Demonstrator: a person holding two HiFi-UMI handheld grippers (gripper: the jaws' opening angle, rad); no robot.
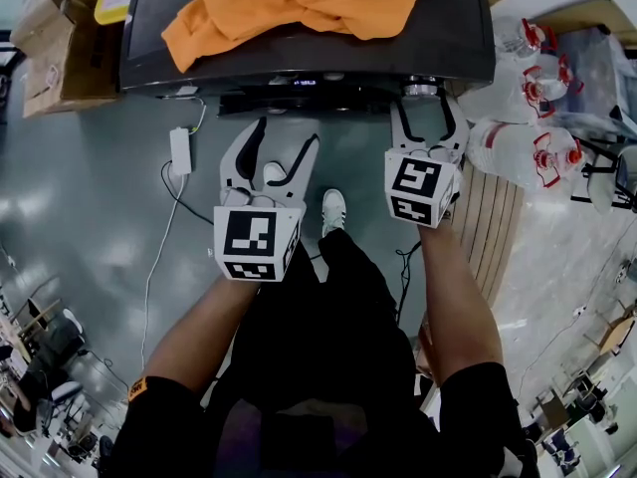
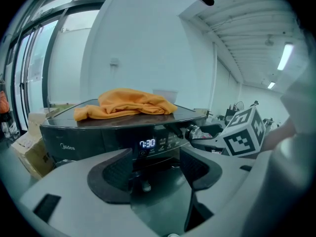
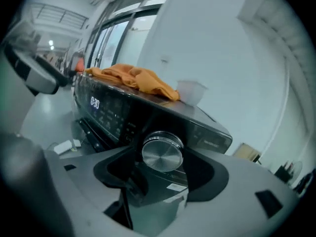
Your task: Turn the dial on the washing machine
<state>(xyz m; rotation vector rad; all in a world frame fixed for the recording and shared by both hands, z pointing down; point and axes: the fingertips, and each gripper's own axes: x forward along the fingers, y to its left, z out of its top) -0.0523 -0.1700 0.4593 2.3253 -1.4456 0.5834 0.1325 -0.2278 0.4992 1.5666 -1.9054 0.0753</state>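
The dial (image 3: 163, 152) is sitting at the right end of the washing machine (image 1: 453, 38) front panel, its axis pointing out toward the person. The right gripper (image 1: 428, 103) is facing it head-on, its fingers (image 3: 210, 174) standing spread with the dial between them, seemingly not pressing its rim. The left gripper (image 1: 284, 139) is hanging well to the left, spread and empty. In the head view the machine's top is hiding most of the dial, and true contact is hard to make out

Glossy grey floor (image 1: 90, 217), white wall (image 2: 148, 38)
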